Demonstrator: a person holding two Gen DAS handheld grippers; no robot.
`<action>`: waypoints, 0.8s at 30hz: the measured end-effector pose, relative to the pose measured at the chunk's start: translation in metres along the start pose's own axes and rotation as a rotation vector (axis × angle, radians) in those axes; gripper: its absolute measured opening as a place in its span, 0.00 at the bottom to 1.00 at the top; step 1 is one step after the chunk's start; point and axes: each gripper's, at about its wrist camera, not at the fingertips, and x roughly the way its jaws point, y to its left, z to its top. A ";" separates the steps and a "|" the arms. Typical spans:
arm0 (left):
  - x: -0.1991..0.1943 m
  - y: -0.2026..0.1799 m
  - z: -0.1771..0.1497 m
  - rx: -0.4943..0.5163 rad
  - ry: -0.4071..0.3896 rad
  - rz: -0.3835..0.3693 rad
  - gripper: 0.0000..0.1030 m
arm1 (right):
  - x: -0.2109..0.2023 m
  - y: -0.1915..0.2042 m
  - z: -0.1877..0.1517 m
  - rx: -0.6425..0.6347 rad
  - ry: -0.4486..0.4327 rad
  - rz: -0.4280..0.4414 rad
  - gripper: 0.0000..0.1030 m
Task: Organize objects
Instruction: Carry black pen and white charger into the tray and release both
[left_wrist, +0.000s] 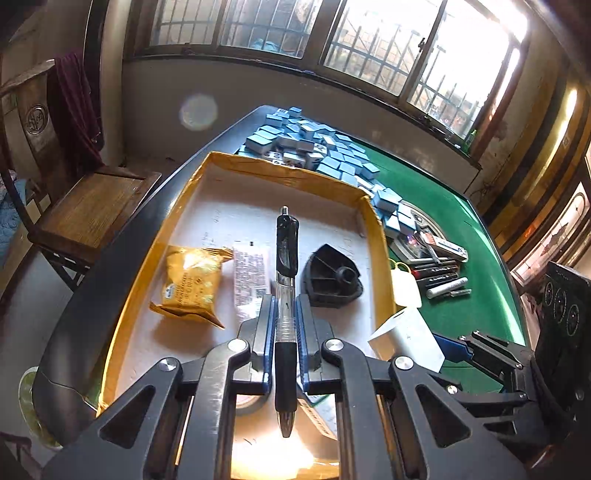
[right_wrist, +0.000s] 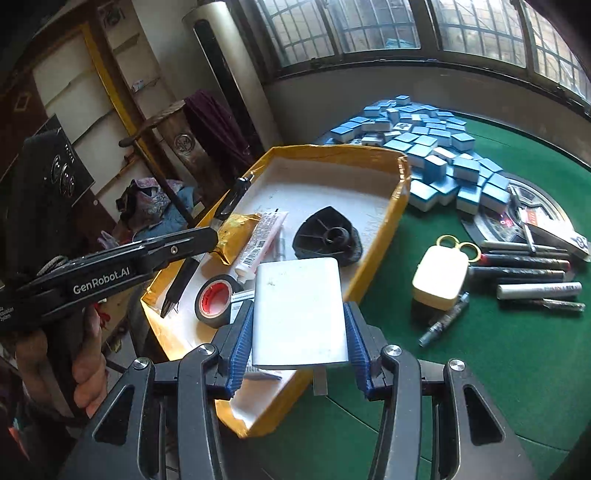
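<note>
- Left gripper (left_wrist: 285, 314) — blue pads clamped on a black-and-clear pen (left_wrist: 286, 295); the pen lies along the line of the fingers, clicker end out ahead, tip back toward the camera.
- The held pen hangs over the yellow cardboard tray (left_wrist: 380, 236), roughly mid-tray.
- Right gripper (right_wrist: 299, 325) — pads pressed on both side edges of a flat white power bank (right_wrist: 299, 310), held over the tray's near right wall.
- The tray sits at the left edge of the green tabletop (right_wrist: 480, 369).
- On the tray floor: a yellow snack packet (left_wrist: 192, 284) near the left wall, a pink-and-white tube (left_wrist: 251, 273) just beside it, a black ribbed plastic part (left_wrist: 330, 277) toward the right wall, and a black tape roll (right_wrist: 216, 301) with red core near the tray's front end.
- Pile of blue mahjong tiles (right_wrist: 424, 147) at the tabletop's far edge, touching the tray's far right corner.
- Right of the tray, on the felt: a cream-lidded case (right_wrist: 439, 280), yellow-handled scissors (right_wrist: 458, 245) just behind it, and a row of markers and pens (right_wrist: 528, 273) lying side by side.
- A bare hand (right_wrist: 88, 365) grips the left tool's handle at the tray's left side.
</note>
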 end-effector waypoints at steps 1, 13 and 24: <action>0.005 0.006 0.002 -0.007 0.010 0.000 0.08 | 0.008 0.003 0.003 -0.008 0.012 -0.002 0.41; 0.047 0.031 0.002 -0.001 0.121 0.005 0.08 | 0.052 0.009 0.018 -0.031 0.106 -0.019 0.41; 0.057 0.036 0.001 -0.007 0.153 0.019 0.08 | 0.059 0.003 0.022 -0.070 0.156 -0.042 0.42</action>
